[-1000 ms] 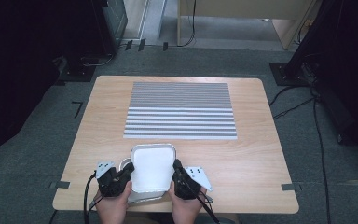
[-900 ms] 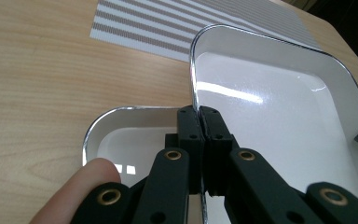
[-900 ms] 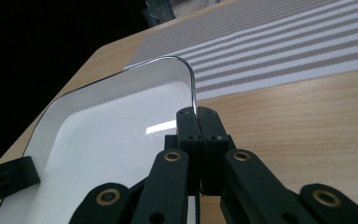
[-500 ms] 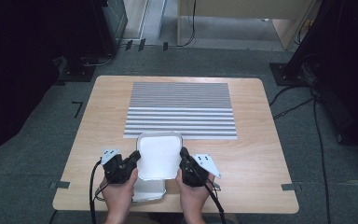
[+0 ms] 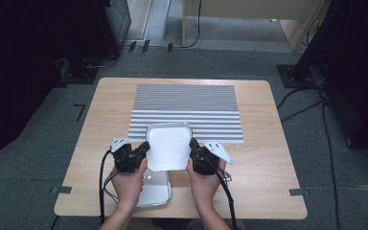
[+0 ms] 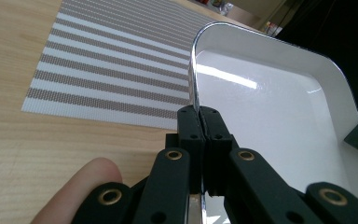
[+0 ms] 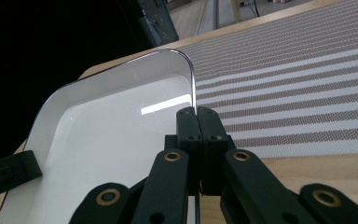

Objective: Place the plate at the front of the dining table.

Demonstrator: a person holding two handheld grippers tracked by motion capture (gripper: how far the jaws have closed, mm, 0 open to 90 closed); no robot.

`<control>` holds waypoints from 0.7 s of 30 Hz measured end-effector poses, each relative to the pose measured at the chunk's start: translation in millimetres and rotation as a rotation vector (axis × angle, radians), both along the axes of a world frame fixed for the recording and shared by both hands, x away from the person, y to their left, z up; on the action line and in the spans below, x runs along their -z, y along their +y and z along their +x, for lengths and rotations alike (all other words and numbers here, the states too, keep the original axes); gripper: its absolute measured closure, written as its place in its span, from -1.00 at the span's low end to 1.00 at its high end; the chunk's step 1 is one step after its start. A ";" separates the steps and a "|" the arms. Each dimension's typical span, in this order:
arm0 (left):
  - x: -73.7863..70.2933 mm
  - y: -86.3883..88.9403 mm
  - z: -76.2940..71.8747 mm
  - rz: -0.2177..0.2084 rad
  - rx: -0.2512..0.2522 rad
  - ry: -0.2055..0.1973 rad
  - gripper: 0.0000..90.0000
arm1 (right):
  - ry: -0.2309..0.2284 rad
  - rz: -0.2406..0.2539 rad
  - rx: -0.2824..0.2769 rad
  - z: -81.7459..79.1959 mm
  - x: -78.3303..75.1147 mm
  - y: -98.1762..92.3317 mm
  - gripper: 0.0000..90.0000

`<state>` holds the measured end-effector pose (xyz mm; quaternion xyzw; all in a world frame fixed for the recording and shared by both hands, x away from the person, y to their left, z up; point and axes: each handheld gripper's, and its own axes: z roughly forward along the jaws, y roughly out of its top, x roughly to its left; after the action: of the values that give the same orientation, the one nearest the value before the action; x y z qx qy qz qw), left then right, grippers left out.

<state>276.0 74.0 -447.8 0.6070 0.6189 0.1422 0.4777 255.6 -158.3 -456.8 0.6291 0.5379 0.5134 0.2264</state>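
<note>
A white rectangular tray [image 5: 168, 146] hangs just above the wooden table [image 5: 268, 158], its far end over the near edge of a grey-striped placemat [image 5: 187, 103]. My left gripper [image 5: 143, 148] is shut on the tray's left rim, and my right gripper [image 5: 194, 146] is shut on its right rim. In the left gripper view the closed gripper [image 6: 199, 112] pinches the thin rim [image 6: 193, 70], with the placemat [image 6: 112, 56] beyond. In the right gripper view the gripper [image 7: 196, 112] clamps the opposite rim of the tray [image 7: 121, 140], beside the placemat [image 7: 298, 84].
A second white tray [image 5: 155, 191] lies flat near the table's front edge, between the person's hands and partly under the lifted one. Black cables trail from both grippers toward the front edge. Dark equipment and cables surround the table on the floor.
Both hands have carried the tray away from the person toward the placemat and a little upward. This has uncovered more of the second tray beneath.
</note>
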 end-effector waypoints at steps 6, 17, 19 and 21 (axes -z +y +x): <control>-6.6 -7.6 19.4 0.010 0.008 -0.017 0.99 | -0.003 -0.006 0.002 17.8 -5.1 -7.5 1.00; -13.1 -15.5 55.8 0.003 0.014 -0.022 0.98 | -0.005 -0.019 0.005 56.8 -16.3 -16.9 1.00; -14.2 -19.4 66.1 0.002 0.018 -0.027 0.98 | -0.004 -0.020 0.007 64.0 -17.7 -19.7 1.00; -14.5 -21.5 73.7 -0.004 0.017 -0.025 0.99 | -0.001 -0.017 0.006 70.3 -18.0 -22.1 1.00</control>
<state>349.8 52.5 -433.3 0.6096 0.6079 0.1446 0.4877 325.9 -180.5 -438.7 0.6284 0.5405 0.5084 0.2335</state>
